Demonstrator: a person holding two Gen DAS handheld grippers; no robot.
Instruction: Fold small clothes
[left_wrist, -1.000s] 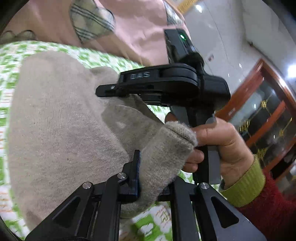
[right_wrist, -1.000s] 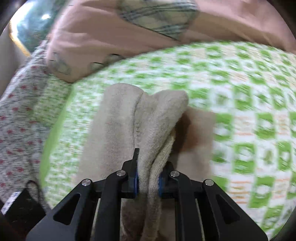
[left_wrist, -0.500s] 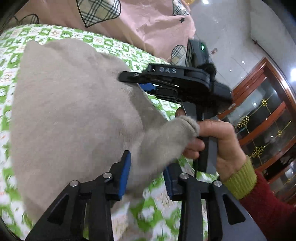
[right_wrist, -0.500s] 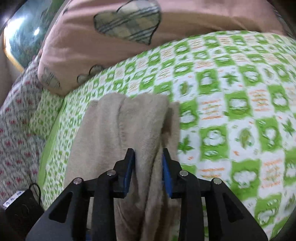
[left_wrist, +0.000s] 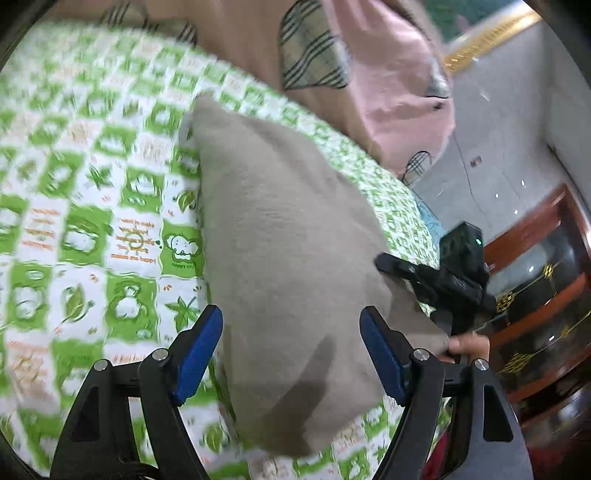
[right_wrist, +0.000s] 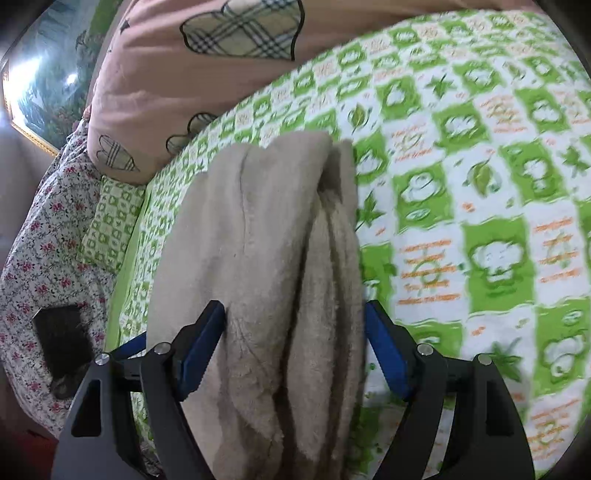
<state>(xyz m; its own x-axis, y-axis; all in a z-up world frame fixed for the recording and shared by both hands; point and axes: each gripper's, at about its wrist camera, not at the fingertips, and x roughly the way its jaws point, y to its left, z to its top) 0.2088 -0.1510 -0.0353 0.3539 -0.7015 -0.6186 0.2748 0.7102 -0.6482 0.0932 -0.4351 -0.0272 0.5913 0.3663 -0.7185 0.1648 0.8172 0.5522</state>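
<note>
A beige knit garment (left_wrist: 288, 266) lies folded on the green-and-white checked bedsheet (left_wrist: 92, 221). My left gripper (left_wrist: 291, 347) is open, its blue pads wide apart on either side of the garment's near end, holding nothing. The garment (right_wrist: 266, 266) also shows in the right wrist view, with layered folds along its right edge. My right gripper (right_wrist: 295, 347) is open, jaws wide apart around the garment's near end. The right gripper's body (left_wrist: 454, 273) shows at the garment's right corner in the left wrist view.
A pink duvet with plaid heart patches (right_wrist: 192, 66) lies along the far side of the bed (left_wrist: 369, 74). A floral sheet (right_wrist: 44, 236) and a black object (right_wrist: 62, 339) lie at left. A wooden cabinet (left_wrist: 535, 295) stands beyond the bed.
Both grippers opened and let go of the garment, which now lies flat on the sheet. Both grippers have pulled back a little.
</note>
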